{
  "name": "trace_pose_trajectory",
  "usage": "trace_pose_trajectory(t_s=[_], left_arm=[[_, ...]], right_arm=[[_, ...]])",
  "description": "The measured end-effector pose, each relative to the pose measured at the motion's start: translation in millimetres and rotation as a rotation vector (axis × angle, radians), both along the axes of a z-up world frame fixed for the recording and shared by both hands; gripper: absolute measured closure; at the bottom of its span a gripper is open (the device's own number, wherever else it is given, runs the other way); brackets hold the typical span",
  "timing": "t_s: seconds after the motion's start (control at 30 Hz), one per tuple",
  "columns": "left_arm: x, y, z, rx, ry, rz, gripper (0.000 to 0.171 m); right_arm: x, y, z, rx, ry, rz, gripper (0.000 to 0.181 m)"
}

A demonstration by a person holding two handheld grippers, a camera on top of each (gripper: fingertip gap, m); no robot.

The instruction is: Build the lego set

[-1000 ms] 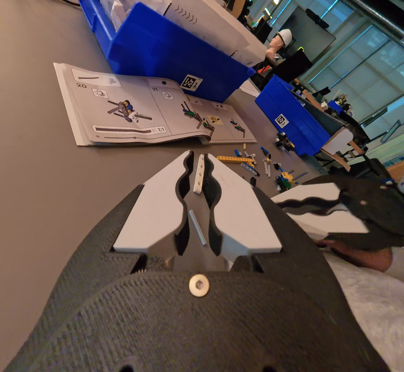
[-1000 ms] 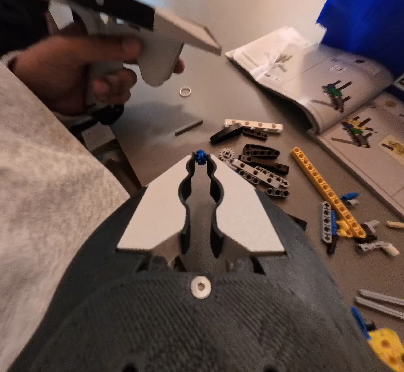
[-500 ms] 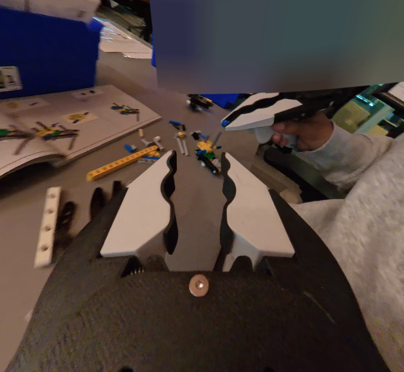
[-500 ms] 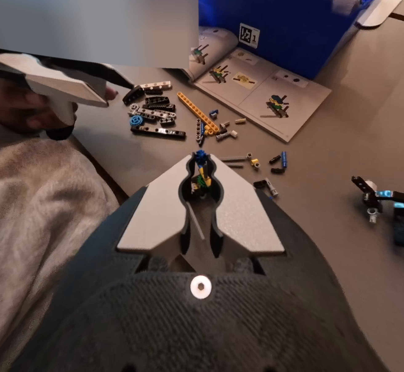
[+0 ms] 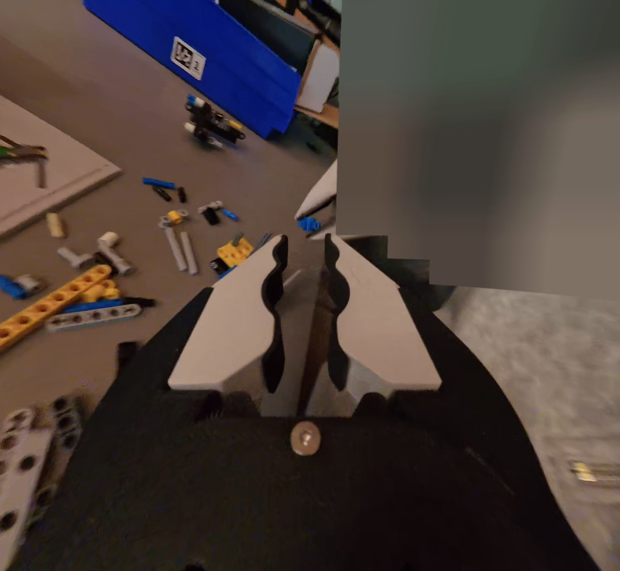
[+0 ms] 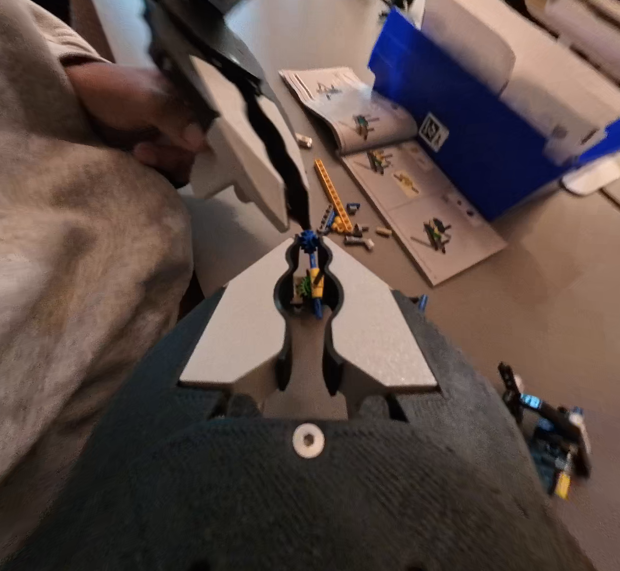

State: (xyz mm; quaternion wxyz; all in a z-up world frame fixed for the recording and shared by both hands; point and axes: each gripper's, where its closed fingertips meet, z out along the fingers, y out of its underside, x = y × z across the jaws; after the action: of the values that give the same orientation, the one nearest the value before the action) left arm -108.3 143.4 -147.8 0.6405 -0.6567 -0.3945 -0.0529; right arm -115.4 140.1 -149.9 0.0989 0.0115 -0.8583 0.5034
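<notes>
My right gripper (image 6: 308,241) is shut on a small blue gear (image 6: 305,242) at its tips. Seen through its jaws, a small yellow, green and blue assembly (image 6: 313,283) lies on the grey table (image 6: 469,320). My left gripper (image 5: 305,240) is open and empty. It points at the right gripper's tip (image 5: 313,217) and the blue gear (image 5: 308,224), a short way from them. In the right wrist view the left gripper (image 6: 295,222) comes in from the upper left with its tips just above the gear. The yellow assembly (image 5: 235,252) lies left of my left fingers.
Loose beams, pins and axles lie scattered, with a long yellow beam (image 5: 50,303) among them. An open instruction booklet (image 6: 419,199) lies before a blue bin (image 6: 469,125). A black sub-assembly (image 5: 208,121) sits near the bin. The table edge and a person's grey sleeve (image 6: 84,219) are close by. Less than 4 cm separates the two grippers' tips.
My left gripper let go of the white beam, opened, swung right toward the right gripper and has narrowed its jaws. My right gripper kept the blue gear and moved over the yellow assembly.
</notes>
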Motion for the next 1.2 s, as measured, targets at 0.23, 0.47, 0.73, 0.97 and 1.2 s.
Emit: trace_pose_trajectory(t_s=[0.23, 0.47, 0.73, 0.97, 1.2], left_arm=[[-9, -1, 11, 0.368, -0.296, -0.078, 0.166], [-9, 1, 8, 0.410, -0.374, -0.085, 0.164], [-5, 7, 13, 0.434, -0.394, -0.110, 0.164], [-4, 7, 16, 0.504, -0.413, -0.127, 0.164], [1, 3, 20, 0.560, -0.431, -0.166, 0.164]], right_arm=[[0, -6, 7, -0.068, 0.195, 0.069, 0.173], [-1, -6, 5, -0.105, 0.225, 0.087, 0.173], [5, -3, 11, -0.147, 0.267, 0.102, 0.172], [6, 0, 16, -0.231, 0.119, 0.113, 0.160], [12, 9, 21, -0.347, -0.161, 0.195, 0.163]])
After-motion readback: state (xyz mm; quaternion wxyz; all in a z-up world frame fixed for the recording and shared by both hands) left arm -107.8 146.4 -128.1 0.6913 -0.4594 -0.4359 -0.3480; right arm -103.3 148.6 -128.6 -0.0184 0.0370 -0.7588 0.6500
